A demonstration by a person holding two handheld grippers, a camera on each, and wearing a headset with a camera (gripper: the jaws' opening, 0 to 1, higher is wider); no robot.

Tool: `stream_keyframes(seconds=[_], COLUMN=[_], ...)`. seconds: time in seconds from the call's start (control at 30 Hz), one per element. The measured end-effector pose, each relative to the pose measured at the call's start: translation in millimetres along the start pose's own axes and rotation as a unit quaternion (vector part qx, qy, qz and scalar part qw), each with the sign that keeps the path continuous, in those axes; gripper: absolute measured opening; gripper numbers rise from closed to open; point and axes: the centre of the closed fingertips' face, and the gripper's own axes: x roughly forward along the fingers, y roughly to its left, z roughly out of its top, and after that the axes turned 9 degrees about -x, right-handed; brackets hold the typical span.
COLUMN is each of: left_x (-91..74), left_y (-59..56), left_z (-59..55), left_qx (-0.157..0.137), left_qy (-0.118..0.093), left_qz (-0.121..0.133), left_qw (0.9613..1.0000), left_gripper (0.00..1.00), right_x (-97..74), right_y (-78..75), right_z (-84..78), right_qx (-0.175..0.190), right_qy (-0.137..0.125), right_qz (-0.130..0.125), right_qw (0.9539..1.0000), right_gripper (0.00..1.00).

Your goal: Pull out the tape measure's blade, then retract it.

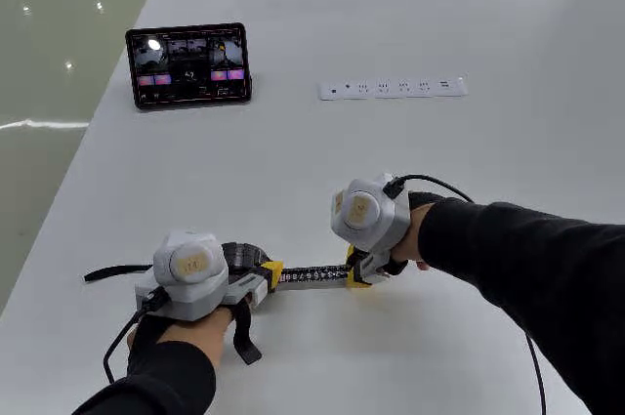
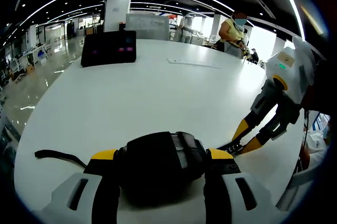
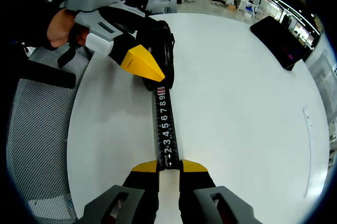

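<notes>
Near the front edge of the white surface (image 1: 439, 24), the black tape measure (image 2: 160, 168) is clamped between the yellow-tipped jaws of the left gripper (image 1: 266, 273), one jaw on each side of its case. A short length of blade (image 3: 166, 129) runs straight out of the case to the right gripper (image 3: 169, 167). That gripper's jaws are closed on the blade's end, and the printed numbers 2 to 9 show between the two grippers. The blade lies low along the surface. In the head view the grippers face each other, the left one low and level, the right one tilted down onto the blade tip.

A black strap (image 1: 115, 271) lies flat on the surface, trailing left from the tape measure. Well beyond, toward the far side, a tablet (image 1: 188, 65) stands propped with its screen lit, and a white power strip (image 1: 393, 89) lies to its right, apart from it. A mesh chair (image 3: 37, 129) stands beside the surface edge.
</notes>
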Motion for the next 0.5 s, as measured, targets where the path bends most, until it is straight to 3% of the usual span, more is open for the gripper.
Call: stream_keyframes(seconds=[0.5], left_x=[-0.4], left_y=[-1.6], left_z=[-0.3], left_qx=[0.003], left_qy=[0.003], left_qz=[-0.008], left_qw=[1.0], left_gripper=[0.6], right_x=[2.1], right_y=[1.5], right_z=[5.5], right_qx=[-0.001], right_qy=[-0.008], right_qz=[-0.002], right_qw=[1.0], right_gripper=[0.1])
